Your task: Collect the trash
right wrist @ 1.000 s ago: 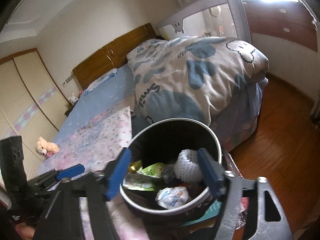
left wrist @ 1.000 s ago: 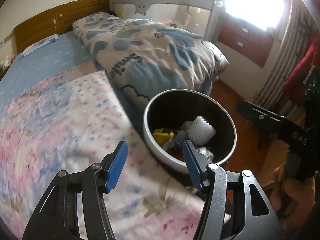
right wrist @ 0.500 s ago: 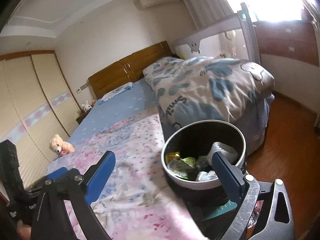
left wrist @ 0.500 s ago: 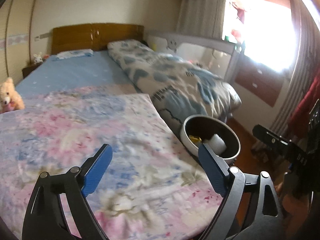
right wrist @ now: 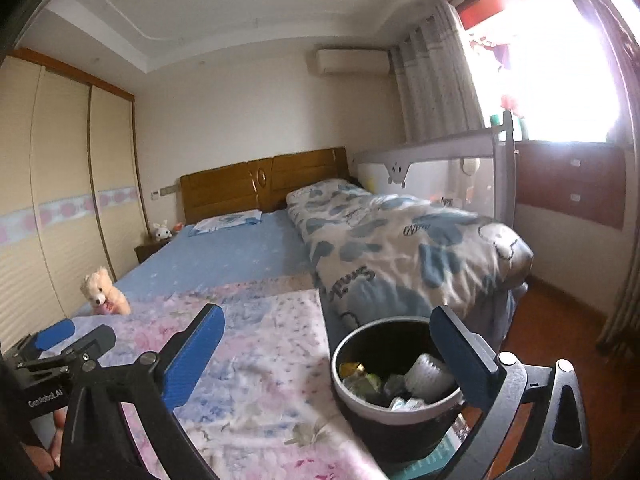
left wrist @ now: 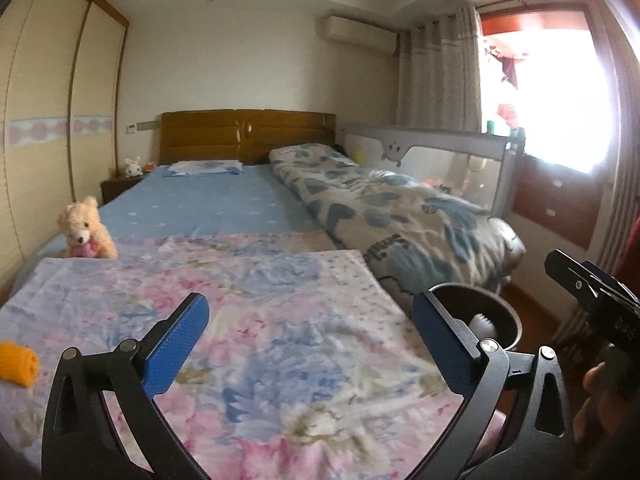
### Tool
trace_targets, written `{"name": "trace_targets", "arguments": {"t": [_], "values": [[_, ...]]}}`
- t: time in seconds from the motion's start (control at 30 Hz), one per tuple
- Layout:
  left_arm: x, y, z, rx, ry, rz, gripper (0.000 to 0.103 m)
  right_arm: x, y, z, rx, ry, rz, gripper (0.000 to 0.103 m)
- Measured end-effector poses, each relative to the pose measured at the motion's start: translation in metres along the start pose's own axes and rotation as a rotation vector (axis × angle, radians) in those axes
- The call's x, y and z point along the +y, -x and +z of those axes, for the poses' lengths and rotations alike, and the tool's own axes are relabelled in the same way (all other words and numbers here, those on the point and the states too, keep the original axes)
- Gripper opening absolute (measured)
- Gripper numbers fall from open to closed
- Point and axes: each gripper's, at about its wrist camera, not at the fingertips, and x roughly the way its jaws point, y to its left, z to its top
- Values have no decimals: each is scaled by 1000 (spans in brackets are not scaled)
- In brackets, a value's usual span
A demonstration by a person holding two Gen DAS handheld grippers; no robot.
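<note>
My left gripper (left wrist: 310,340) and right gripper (right wrist: 330,354) have just been opening; both stand wide and empty above the floral sheet (left wrist: 280,340). The trash bin (right wrist: 400,412), holding wrappers, sits beside the sheet's edge; an orange scrap (left wrist: 18,364) lies on the sheet.

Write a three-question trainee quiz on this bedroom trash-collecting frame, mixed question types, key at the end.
1. True or false: the left gripper and the right gripper each hold a piece of trash.
2. Multiple choice: where does the trash bin stand? A) on the blue sheet by the pillow, B) at the foot of the bed beside the floral sheet, C) under the window.
3. Short answer: which small loose item lies on the floral sheet at the left edge of the left wrist view?

Key
1. False. Both have just been opening, and nothing is between the jaws.
2. B
3. The orange item. The teddy bear sits farther back.
</note>
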Motion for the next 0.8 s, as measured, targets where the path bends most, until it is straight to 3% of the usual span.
{"name": "trace_targets", "arguments": {"t": [0.3, 0.8], "values": [[3, -5, -14, 19, -14, 52, 103, 4, -6, -24, 14, -8, -10, 103], [-2, 3, -20, -11, -40, 84, 103, 16, -5, -34, 4, 29, -3, 103]]}}
